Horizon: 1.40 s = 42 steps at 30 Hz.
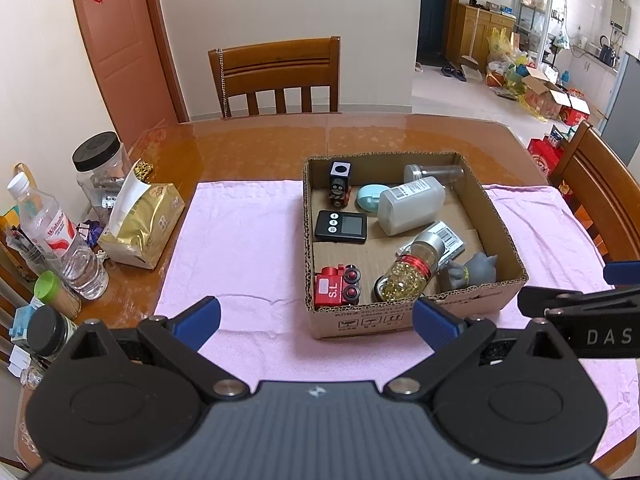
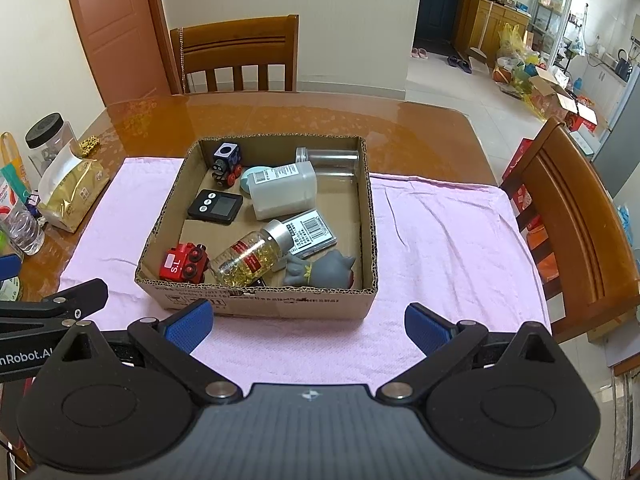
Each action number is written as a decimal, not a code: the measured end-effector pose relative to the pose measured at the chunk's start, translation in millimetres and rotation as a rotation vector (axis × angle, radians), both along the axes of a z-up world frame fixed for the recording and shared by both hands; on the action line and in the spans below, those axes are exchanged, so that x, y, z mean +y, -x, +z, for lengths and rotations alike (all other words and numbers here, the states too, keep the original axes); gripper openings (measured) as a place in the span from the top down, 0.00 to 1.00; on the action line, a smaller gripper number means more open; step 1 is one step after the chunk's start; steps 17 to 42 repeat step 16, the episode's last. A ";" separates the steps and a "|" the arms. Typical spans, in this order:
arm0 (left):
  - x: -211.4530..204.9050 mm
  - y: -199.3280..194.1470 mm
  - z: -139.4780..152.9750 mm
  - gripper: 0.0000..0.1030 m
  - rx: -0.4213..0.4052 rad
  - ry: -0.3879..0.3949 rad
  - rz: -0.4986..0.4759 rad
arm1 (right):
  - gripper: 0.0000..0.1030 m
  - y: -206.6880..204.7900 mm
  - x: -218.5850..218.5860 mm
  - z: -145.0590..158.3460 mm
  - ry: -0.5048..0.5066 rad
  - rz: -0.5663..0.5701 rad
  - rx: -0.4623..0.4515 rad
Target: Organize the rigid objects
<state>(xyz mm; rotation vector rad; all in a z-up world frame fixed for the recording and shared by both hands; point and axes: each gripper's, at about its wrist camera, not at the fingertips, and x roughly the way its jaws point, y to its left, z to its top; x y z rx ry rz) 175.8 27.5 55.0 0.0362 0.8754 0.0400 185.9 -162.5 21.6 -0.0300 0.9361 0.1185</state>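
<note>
One grey figure [image 1: 476, 272] half behind box wall [image 1: 400, 316]

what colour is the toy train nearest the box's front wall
Red train, with black wheels; clearest in the left wrist view.

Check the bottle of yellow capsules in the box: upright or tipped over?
Tipped over. The capsule bottle lies on its side in the cardboard box, its silver cap toward the far right and its base beside the red toy train.

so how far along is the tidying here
Looks nearly done: the cardboard box already holds the red toy train, timer, white bottle, capsule jar and grey figure. Nothing in hand: left claw and right claw are open. No loose item shows on the pink cloth.
</note>
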 end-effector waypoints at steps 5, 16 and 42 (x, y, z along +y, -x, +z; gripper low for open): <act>-0.7 -0.8 0.5 0.01 0.001 0.001 0.001 | 0.00 0.0 -0.4 0.2 0.001 0.000 -0.001; -2.0 -2.5 1.6 0.01 -0.002 0.000 0.002 | 0.00 -1.1 -3.7 0.4 0.001 0.001 -0.006; -2.0 -2.5 1.6 0.01 -0.002 0.000 0.002 | 0.00 -1.1 -3.7 0.4 0.001 0.001 -0.006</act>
